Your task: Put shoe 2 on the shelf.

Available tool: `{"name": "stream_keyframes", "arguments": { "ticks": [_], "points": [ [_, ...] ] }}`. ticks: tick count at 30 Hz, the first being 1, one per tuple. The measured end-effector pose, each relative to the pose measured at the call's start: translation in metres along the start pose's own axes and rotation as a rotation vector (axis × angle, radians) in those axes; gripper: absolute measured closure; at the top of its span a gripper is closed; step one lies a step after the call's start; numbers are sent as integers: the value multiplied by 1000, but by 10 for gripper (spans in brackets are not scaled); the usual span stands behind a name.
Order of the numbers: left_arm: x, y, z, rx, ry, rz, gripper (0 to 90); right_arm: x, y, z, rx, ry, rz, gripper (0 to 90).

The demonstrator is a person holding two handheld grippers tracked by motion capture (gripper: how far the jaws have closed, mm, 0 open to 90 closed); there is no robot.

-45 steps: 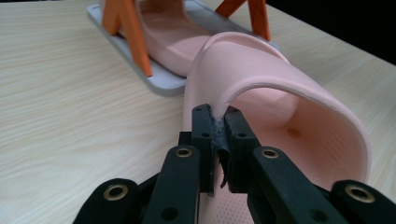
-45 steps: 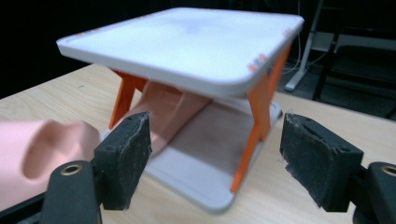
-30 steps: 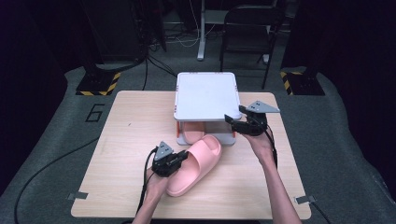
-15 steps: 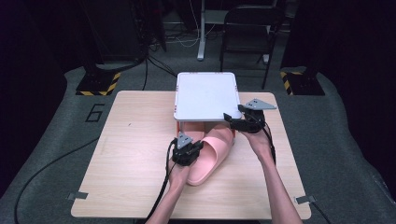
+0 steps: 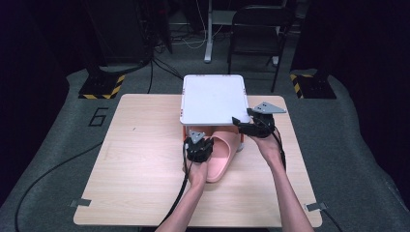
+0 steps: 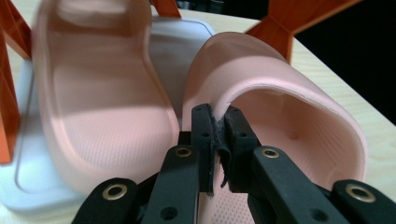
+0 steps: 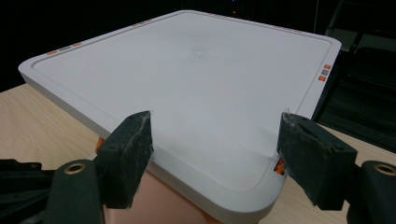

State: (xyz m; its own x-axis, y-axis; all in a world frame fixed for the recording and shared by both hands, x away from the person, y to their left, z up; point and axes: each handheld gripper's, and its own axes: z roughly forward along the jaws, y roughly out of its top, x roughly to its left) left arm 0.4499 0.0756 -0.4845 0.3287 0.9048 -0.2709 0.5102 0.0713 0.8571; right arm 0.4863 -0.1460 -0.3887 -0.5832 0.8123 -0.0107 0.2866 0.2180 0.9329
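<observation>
My left gripper (image 6: 218, 140) has its jaws clamped on the strap edge of a soft pink slipper (image 6: 280, 107), toe under the white shelf (image 5: 212, 99) beside its twin (image 6: 98, 107). My right gripper (image 7: 215, 154) hovers, jaws spread.

A black folding chair (image 5: 258, 19) stands beyond the tabletop (image 5: 130, 159). Yellow-black striped blocks (image 5: 102, 86) sit on the grey floor mat (image 5: 58, 130), marked "6".

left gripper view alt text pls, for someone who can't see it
The black tongs are shut on the strap edge of a pink slipper. A second pink slipper lies beside it on a white shelf with orange legs.
</observation>
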Motion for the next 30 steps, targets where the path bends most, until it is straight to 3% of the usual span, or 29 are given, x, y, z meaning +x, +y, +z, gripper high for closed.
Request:
{"name": "stream_keyframes", "arguments": {
  "ticks": [6,9,10,13,15,17,20,22,23,24,25,28,30],
  "points": [
    [-4,-2,10,15,7,7,842,0,0,0,-2,1,0,261],
    [-5,-8,14,24,19,52,836,0,-1,0,0,1,-5,259],
    [-6,-10,14,15,15,25,837,0,-1,0,0,-4,-9,259],
    [-4,-8,14,7,5,36,825,0,-1,-1,4,-2,-12,259],
    [-1,-7,12,-2,1,57,701,1,-1,-1,4,-7,-11,259],
    [2,-5,8,-9,-35,72,607,0,-1,-2,3,-8,-12,259],
    [11,-5,-1,-36,-81,161,520,-1,-1,-3,1,-13,-6,259],
    [19,-5,-8,-29,-148,203,460,-2,-2,-4,6,-11,-5,259],
    [23,-6,-14,-20,-178,258,437,-1,-2,-3,3,-14,2,258],
    [26,-8,-18,-14,-197,288,414,-1,-2,-4,5,-14,-2,259],
    [32,-11,-26,-11,-261,351,396,-1,-2,-4,5,-18,-3,259],
    [41,-16,-40,1,-359,388,367,-1,-2,-4,-1,-15,2,259],
    [47,-17,-49,25,-416,442,344,-1,-3,-4,1,-15,4,259]
  ]
}}
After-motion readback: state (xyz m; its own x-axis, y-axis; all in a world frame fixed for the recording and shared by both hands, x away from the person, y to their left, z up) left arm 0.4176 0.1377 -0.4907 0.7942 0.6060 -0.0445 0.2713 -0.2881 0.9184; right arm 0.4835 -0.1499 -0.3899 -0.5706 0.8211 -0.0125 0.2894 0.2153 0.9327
